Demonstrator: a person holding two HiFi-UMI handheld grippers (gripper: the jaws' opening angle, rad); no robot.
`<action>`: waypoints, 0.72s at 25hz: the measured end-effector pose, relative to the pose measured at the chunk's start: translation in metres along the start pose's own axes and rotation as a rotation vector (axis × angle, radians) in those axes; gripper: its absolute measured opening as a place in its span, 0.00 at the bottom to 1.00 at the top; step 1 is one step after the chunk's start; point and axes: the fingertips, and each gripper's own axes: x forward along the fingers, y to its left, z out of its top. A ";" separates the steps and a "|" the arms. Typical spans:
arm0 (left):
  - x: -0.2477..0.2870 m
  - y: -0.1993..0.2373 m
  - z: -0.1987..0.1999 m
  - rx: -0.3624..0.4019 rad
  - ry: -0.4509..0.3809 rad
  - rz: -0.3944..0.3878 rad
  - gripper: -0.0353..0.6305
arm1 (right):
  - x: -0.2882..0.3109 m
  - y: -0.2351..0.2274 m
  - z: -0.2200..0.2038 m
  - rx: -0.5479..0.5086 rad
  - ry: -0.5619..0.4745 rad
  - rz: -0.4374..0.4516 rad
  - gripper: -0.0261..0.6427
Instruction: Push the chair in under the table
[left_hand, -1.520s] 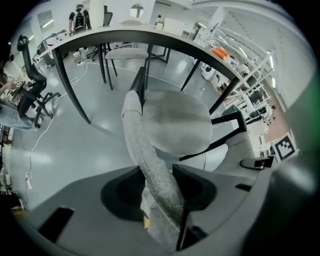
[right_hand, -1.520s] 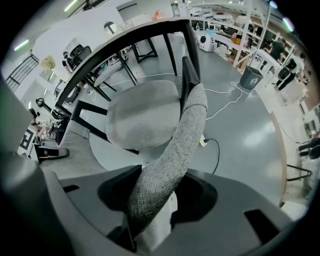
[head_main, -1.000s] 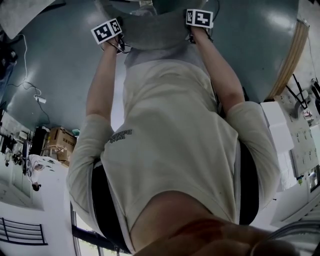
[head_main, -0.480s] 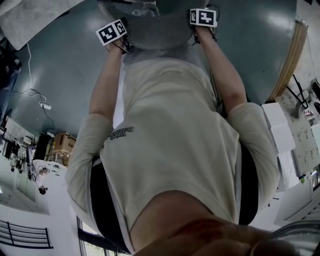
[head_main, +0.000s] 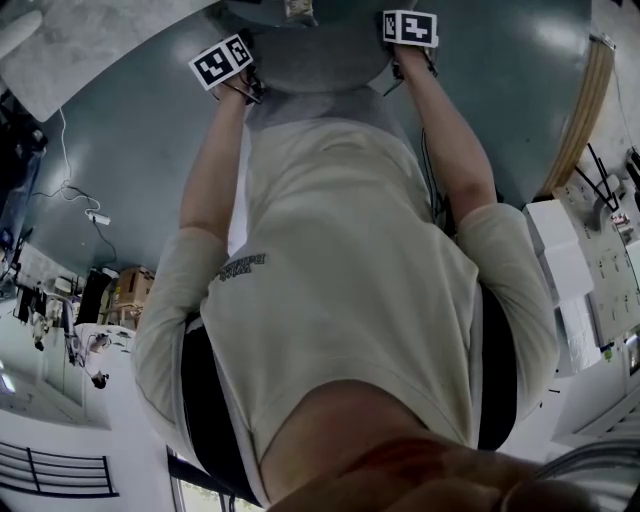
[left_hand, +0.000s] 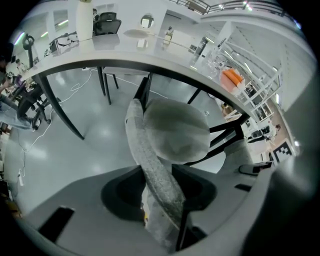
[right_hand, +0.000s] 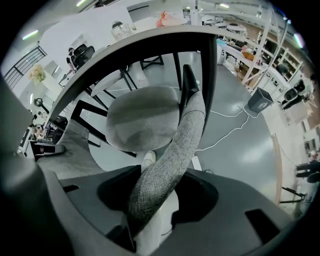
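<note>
Since a second ago the chair (head_main: 318, 62) and both claws have slid toward the top of the head view, and more of the pale bench (head_main: 85, 45) shows at upper left. Widest around us is the grey-green floor (head_main: 130, 150), bare and open on either side of the chair. We see the bench's curved rim arc just past the round grey seat (left_hand: 175, 131). Its black legs (left_hand: 62, 107) stand well off to the left, and one upright stands close beside the backrest (right_hand: 172, 150) in the right gripper view. We hold that woven backrest by its top edge at both ends. The left claw (left_hand: 159, 199) is closed on its left end and the right claw (right_hand: 150, 205) on its right end, each with the padded edge filling the gap between the jaws. A white cable (head_main: 96, 216) trails across the floor, well left of the chair. Our marker cubes (head_main: 222, 62) carry only black-and-white squares, and the dark print (head_main: 245, 268) on our shirt (head_main: 340, 280) is too small to read.
</note>
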 end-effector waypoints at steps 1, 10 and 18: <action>0.002 -0.003 0.005 -0.004 -0.004 -0.001 0.31 | 0.000 -0.002 0.006 -0.006 -0.001 -0.002 0.35; 0.008 -0.012 0.032 -0.045 -0.017 -0.004 0.30 | 0.004 -0.010 0.044 -0.036 0.009 -0.006 0.35; 0.014 -0.012 0.060 -0.054 -0.037 -0.015 0.30 | 0.007 -0.007 0.070 -0.034 0.005 -0.010 0.35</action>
